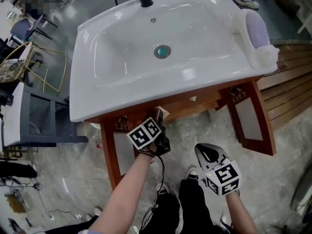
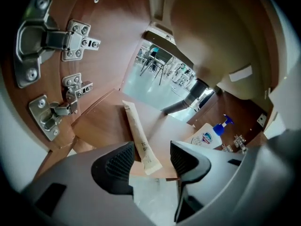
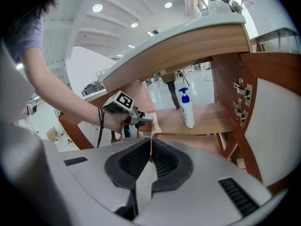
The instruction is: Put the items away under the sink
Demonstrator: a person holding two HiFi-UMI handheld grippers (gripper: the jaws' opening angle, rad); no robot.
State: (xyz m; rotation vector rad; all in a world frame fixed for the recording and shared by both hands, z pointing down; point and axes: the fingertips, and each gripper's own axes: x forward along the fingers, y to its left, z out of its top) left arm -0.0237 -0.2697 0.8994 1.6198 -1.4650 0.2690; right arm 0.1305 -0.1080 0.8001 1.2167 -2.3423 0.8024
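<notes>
The head view looks steeply down on the sink (image 1: 122, 57). The left gripper view sits inside the cabinet (image 2: 122, 27), close over its shelf (image 2: 101, 121); the right gripper view, farther back, shares that shelf.

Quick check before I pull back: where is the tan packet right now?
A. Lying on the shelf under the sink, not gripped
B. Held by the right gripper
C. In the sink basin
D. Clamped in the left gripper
A: in the left gripper view the tan packet lies flat on the wooden shelf, and the left gripper has its jaws apart, with neither pad pressing on it.
</notes>
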